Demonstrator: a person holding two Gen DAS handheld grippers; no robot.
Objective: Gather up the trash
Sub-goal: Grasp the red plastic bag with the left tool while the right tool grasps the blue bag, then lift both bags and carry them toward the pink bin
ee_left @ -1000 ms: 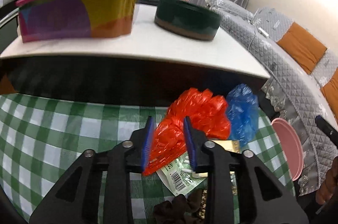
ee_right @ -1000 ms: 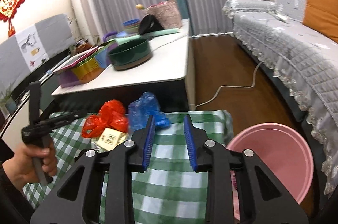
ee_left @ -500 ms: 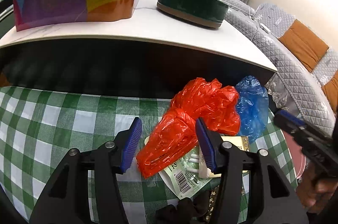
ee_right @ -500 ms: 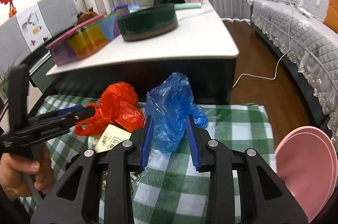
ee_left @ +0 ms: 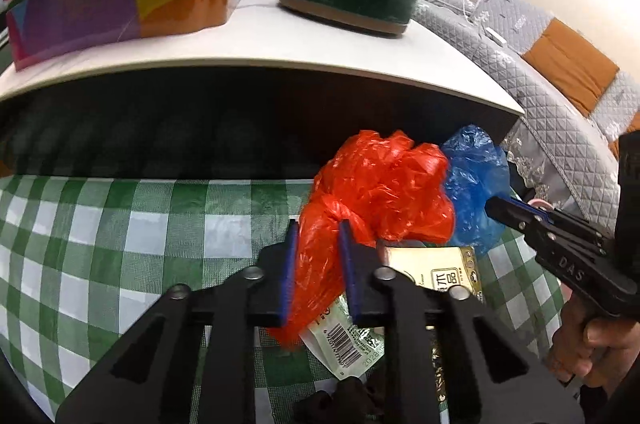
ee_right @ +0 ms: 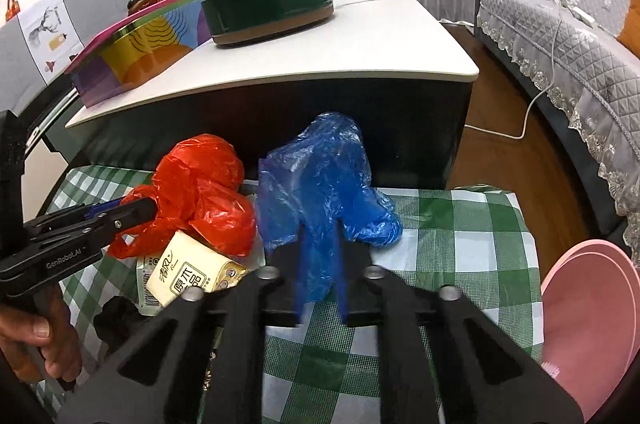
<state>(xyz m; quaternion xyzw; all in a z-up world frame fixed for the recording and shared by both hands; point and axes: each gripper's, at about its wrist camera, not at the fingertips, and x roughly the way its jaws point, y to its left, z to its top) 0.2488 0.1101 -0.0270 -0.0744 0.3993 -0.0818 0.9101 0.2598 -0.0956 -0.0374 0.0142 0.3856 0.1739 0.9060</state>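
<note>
A crumpled red plastic bag (ee_left: 384, 184) (ee_right: 204, 184) and a blue plastic bag (ee_left: 476, 180) (ee_right: 320, 168) lie side by side on a green checked cloth (ee_left: 120, 244). My left gripper (ee_left: 319, 226) is closing, and its blue pads squeeze the near tail of the red bag. In the right wrist view it comes in from the left (ee_right: 132, 210), held by a hand. My right gripper (ee_right: 320, 244) is shut on the lower part of the blue bag, and its tip shows at the right of the left wrist view (ee_left: 492, 204).
Under the bags lie a yellow tissue pack (ee_right: 192, 272), a barcoded wrapper (ee_left: 348, 336) and a dark crumpled thing (ee_right: 116, 316). A pink basin (ee_right: 592, 324) sits low at the right. Behind stands a white table (ee_left: 280, 40) with boxes; a grey sofa (ee_right: 560, 36) is at the right.
The left jaws widened, then closed on the red bag's tail. The right gripper moved forward and down to the blue bag and closed on it.
</note>
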